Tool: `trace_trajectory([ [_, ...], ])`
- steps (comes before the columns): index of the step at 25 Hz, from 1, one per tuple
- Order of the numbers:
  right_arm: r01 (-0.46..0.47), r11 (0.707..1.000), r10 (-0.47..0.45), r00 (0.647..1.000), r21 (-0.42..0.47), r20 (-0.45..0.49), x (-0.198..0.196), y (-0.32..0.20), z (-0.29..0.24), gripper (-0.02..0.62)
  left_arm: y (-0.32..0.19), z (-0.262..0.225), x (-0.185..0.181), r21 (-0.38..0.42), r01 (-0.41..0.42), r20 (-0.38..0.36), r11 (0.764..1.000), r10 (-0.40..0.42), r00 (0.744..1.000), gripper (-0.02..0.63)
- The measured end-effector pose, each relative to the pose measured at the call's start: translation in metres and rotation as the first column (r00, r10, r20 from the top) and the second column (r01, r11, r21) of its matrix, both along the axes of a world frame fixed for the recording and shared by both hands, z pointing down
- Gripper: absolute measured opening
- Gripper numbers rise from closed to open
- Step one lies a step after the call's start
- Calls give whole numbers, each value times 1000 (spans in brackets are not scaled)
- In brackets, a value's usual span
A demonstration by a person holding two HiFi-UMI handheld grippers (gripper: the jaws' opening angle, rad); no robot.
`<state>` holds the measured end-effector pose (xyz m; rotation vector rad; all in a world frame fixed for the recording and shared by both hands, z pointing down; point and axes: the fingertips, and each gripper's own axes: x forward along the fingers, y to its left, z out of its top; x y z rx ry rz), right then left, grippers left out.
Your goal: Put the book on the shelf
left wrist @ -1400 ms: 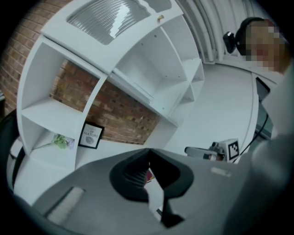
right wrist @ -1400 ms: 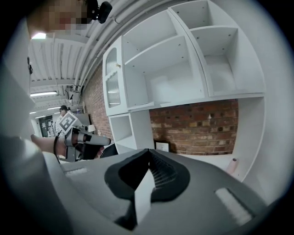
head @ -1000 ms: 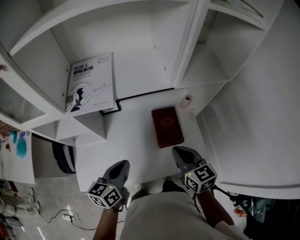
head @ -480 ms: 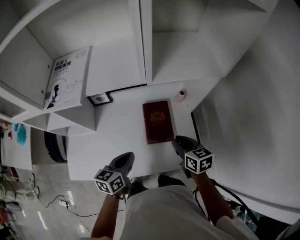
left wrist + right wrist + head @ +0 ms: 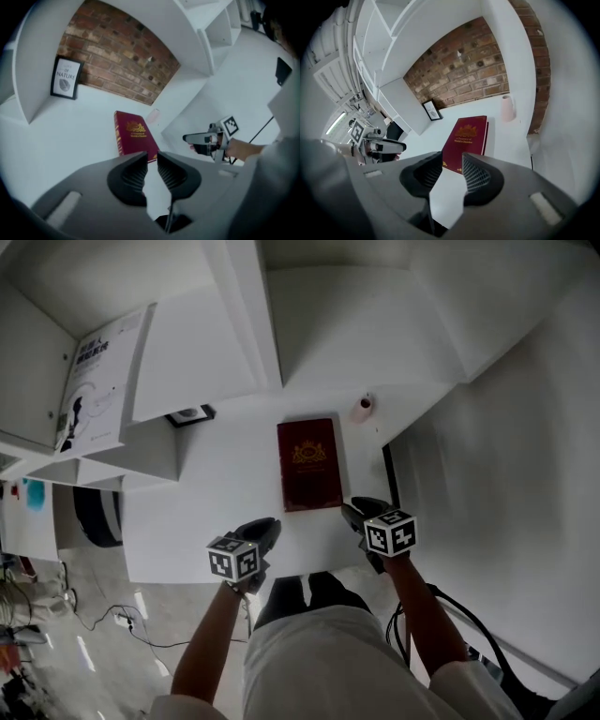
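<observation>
Where it lay flat on the white table (image 5: 197, 512), at the centre of the head view, the book (image 5: 308, 465) showed a dark red hard cover with a gold emblem and gold lettering, its spine to the left. Near its lower corners hovered the left gripper (image 5: 266, 527) and the right gripper (image 5: 352, 511). Both were empty, with jaws a narrow gap apart that had just been opening. A small pink object (image 5: 365, 405) stood above the book, and the white shelf (image 5: 239, 324) rose at upper left.

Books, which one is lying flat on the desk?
The dark red book, cover up; the white book instead stands upright in the shelf.
</observation>
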<state>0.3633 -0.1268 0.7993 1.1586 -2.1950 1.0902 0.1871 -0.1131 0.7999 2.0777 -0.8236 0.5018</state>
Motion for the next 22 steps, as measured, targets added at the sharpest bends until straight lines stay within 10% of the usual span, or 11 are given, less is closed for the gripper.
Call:
trace_trajectory([
  [8,53,996,-54,999,-71,-10,-6,-17,74,186,-44,100,5,-112,-24,109,993,36,993,237],
  [22,71,986,-52,990,-148,129,-21,-51,136,319,-64,148,39,-166,-119,55,979,130,990,379],
])
